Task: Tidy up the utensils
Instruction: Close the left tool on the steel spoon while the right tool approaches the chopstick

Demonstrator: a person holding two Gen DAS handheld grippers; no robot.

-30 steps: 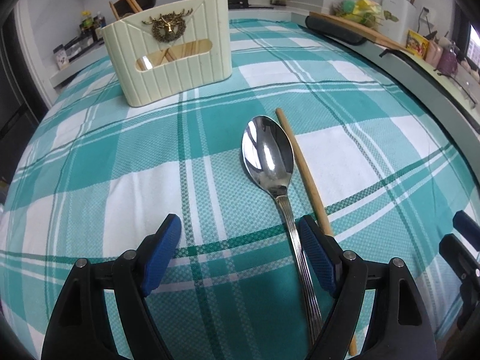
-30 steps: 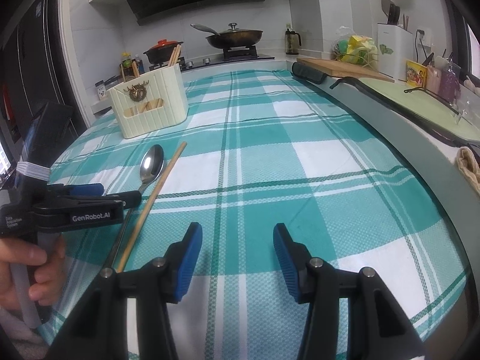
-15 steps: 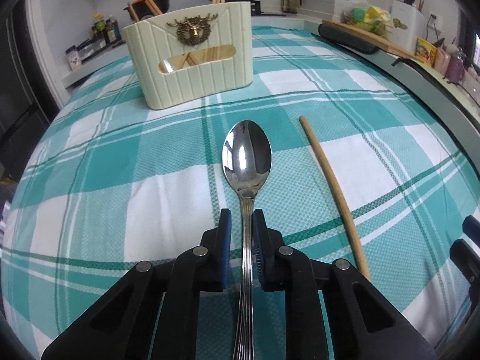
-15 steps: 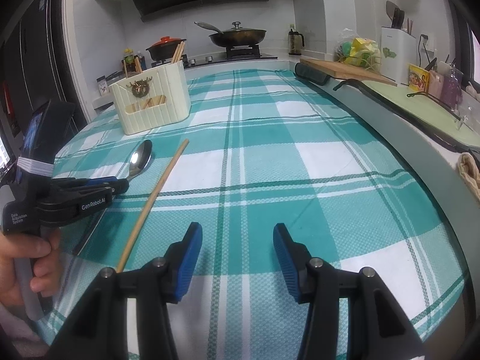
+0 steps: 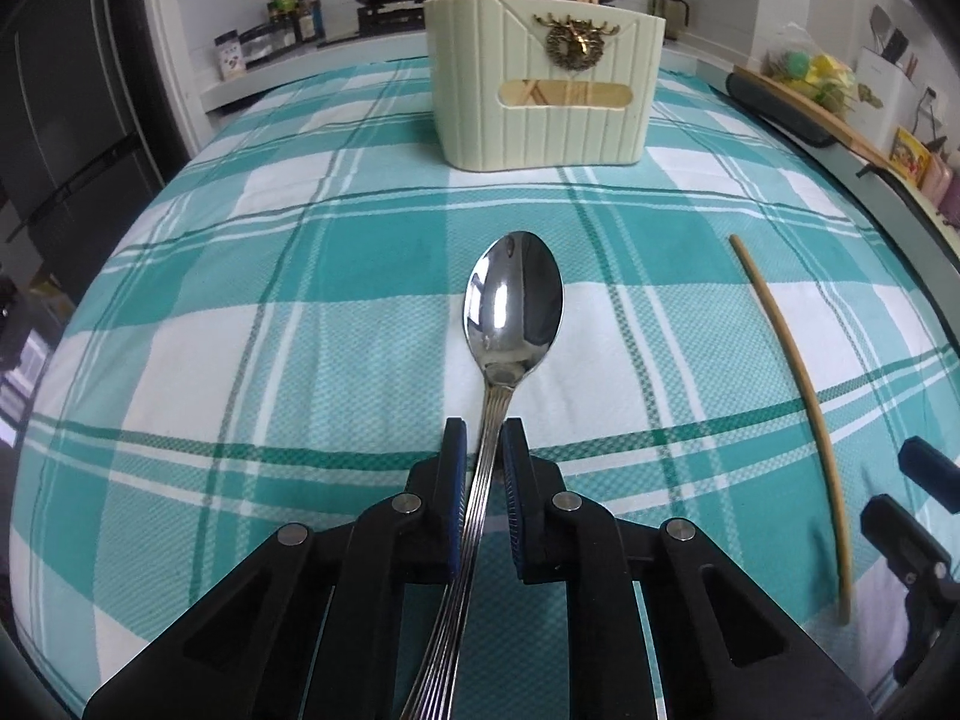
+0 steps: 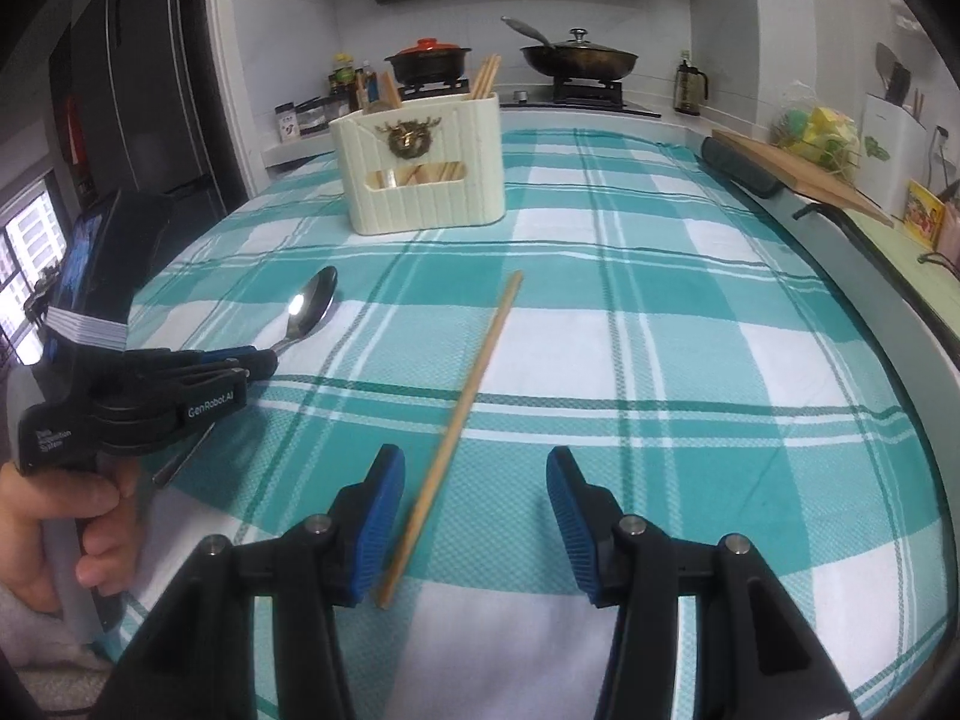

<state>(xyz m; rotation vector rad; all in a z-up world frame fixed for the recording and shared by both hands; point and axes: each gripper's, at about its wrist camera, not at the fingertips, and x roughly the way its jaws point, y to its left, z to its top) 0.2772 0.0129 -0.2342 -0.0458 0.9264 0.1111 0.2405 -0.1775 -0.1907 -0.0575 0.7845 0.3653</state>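
Even, soft daylight, moderately bright. Strong fisheye bending, dark vignette at corners. Glare streaks on shiny steel spoon bowl (image 5: 514, 300), bright spot in right wrist view (image 6: 295, 304). Shadows faint on teal-white checked cloth (image 5: 300, 276). Focus mostly sharp; edges slightly soft.

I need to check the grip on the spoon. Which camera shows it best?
The left wrist view: the spoon fills the centre, its handle clamped by the left gripper. The right wrist view shows it small, side-on, handle mostly hidden.

Home kitchen, wok (image 6: 579, 60) on stove, fridge (image 6: 144, 78), checked tablecloth (image 6: 690, 330)
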